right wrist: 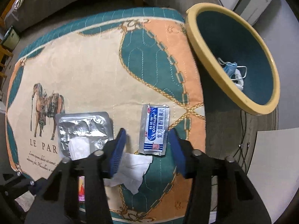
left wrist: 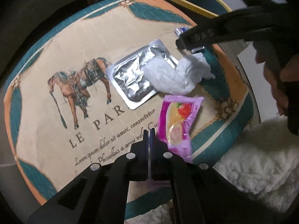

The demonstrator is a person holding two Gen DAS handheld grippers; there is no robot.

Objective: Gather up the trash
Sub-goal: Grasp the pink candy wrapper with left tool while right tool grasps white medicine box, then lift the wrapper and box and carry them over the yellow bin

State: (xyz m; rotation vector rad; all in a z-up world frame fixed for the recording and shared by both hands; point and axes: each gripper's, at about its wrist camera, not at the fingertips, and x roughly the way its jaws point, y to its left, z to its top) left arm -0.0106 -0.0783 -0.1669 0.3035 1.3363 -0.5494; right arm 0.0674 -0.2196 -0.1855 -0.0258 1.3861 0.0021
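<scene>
Left wrist view: left gripper [left wrist: 149, 130] pressed fully closed, nothing visibly caught, beside pink wrapper [left wrist: 177, 123] whose lower end disappears behind fingers. Right gripper [right wrist: 147, 143] partly open over white sachet [right wrist: 154, 129] on cushion [right wrist: 89, 71], pads clear; tissue [right wrist: 130, 169] half hidden.

Right claw [right wrist: 147, 145] points down over the quilted tabletop cover with horse print [right wrist: 89, 71], its blue-padded fingers [right wrist: 118, 149] apart. A silver-and-blue foil sachet [right wrist: 154, 129] lies flat between them, touched by neither. Left of the sachet lies a crumpled silver foil tray [right wrist: 84, 128]; just below the sachet, white tissue [right wrist: 130, 169]. Right of the sachet stands a teal bin with yellow rim [right wrist: 241, 59], holding a blue face mask [right wrist: 230, 69].
</scene>
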